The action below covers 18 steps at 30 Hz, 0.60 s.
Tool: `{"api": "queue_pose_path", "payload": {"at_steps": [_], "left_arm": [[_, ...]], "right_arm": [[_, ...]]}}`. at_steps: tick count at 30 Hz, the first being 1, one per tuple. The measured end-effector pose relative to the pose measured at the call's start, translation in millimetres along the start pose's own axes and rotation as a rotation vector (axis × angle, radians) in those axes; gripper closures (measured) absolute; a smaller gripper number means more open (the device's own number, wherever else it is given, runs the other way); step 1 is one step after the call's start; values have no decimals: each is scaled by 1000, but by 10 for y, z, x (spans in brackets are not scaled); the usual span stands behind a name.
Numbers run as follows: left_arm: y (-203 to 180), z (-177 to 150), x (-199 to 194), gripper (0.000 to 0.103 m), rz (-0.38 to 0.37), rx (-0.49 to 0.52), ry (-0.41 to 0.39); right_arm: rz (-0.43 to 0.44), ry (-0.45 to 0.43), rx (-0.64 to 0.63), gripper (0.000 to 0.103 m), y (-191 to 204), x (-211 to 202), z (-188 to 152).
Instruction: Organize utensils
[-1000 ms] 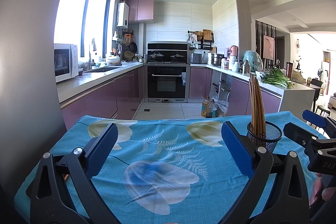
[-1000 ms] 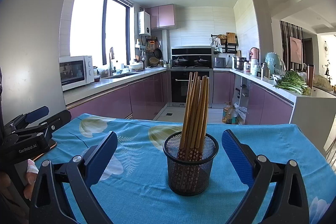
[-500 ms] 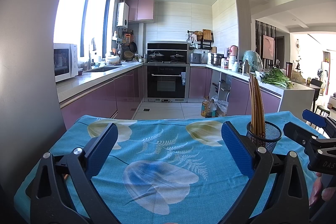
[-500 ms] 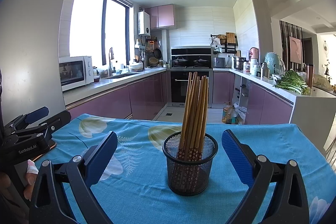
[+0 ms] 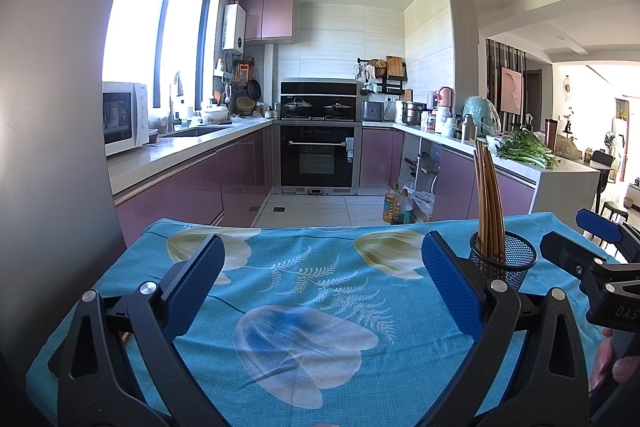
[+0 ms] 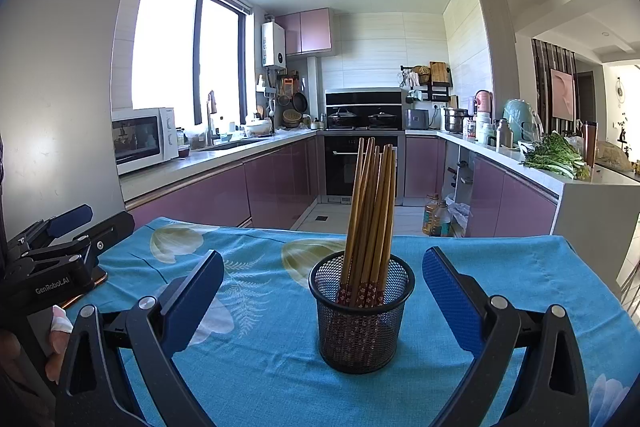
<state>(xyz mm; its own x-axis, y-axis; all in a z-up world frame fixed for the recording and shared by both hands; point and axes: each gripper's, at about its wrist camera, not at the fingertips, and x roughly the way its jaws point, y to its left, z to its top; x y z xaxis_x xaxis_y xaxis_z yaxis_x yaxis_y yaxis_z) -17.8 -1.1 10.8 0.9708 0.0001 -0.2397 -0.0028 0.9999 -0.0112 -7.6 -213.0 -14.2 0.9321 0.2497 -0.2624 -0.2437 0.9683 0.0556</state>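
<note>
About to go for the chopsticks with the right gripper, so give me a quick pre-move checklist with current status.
1. Right gripper open: ok, fingers spread wide.
2. Mesh holder centred between the right fingers: ok.
3. Holder upright on the tablecloth: ok.
4. Chopsticks all in the holder, leaning together: ok.
5. Left gripper open and holding nothing, off to the side of the holder: ok.
6. Loose utensils elsewhere on the cloth: none in view; ok.

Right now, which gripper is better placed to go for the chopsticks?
Right. The right gripper is open with the mesh holder and chopsticks centred between its fingers. The left gripper faces bare tablecloth; the holder sits off to its right.
</note>
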Motion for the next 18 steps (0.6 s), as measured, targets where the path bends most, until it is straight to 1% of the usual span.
{"api": "queue_pose_path", "payload": {"at_steps": [18], "left_arm": [[3,1,1,6,0,0,0]], "right_arm": [[-1,-1,3,7,4,11,1]]}}
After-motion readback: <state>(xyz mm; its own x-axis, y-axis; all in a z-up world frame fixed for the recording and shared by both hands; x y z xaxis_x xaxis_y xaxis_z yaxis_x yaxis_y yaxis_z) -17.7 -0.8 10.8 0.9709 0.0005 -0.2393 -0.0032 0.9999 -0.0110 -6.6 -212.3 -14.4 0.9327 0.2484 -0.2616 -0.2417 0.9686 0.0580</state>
